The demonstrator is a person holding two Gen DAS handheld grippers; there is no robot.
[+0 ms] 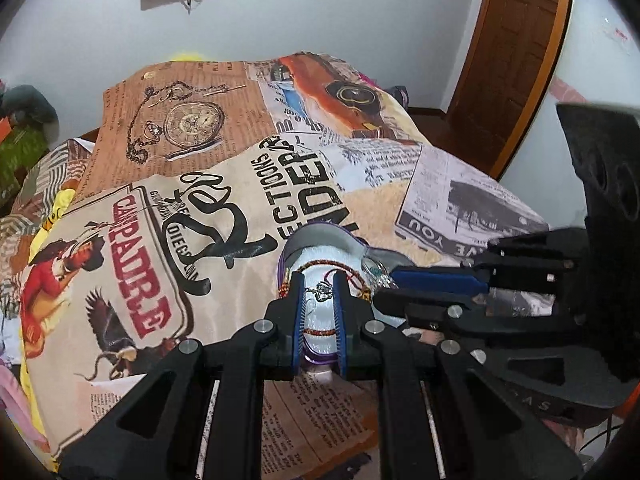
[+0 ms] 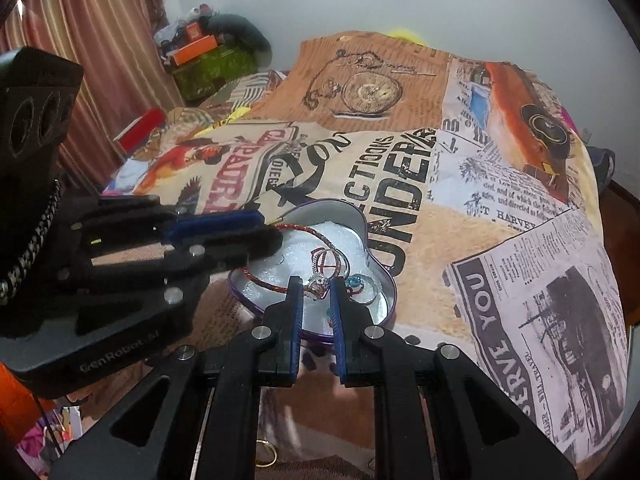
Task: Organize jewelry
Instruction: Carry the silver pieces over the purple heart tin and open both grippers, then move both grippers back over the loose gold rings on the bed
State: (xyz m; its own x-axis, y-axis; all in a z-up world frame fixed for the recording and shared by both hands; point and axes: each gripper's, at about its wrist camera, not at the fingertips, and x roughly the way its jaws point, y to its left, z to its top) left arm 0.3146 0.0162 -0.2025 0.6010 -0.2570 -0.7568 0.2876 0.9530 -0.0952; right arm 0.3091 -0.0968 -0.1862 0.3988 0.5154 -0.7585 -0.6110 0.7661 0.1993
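A heart-shaped tin with a purple rim and white lining lies open on the printed cloth; it also shows in the left wrist view. Inside lie a red braided bracelet, rings and a blue-stone piece. My right gripper is over the tin, its jaws narrowly apart around a silver ring; I cannot tell whether they grip it. My left gripper is partly open over the tin, a small silver charm between its fingers. The right gripper's fingers reach in from the right.
A printed cloth with newspaper, watch and car pictures covers the bed. Boxes and clutter sit at the far left by a striped curtain. A wooden door stands at the right. A gold ring lies near the front edge.
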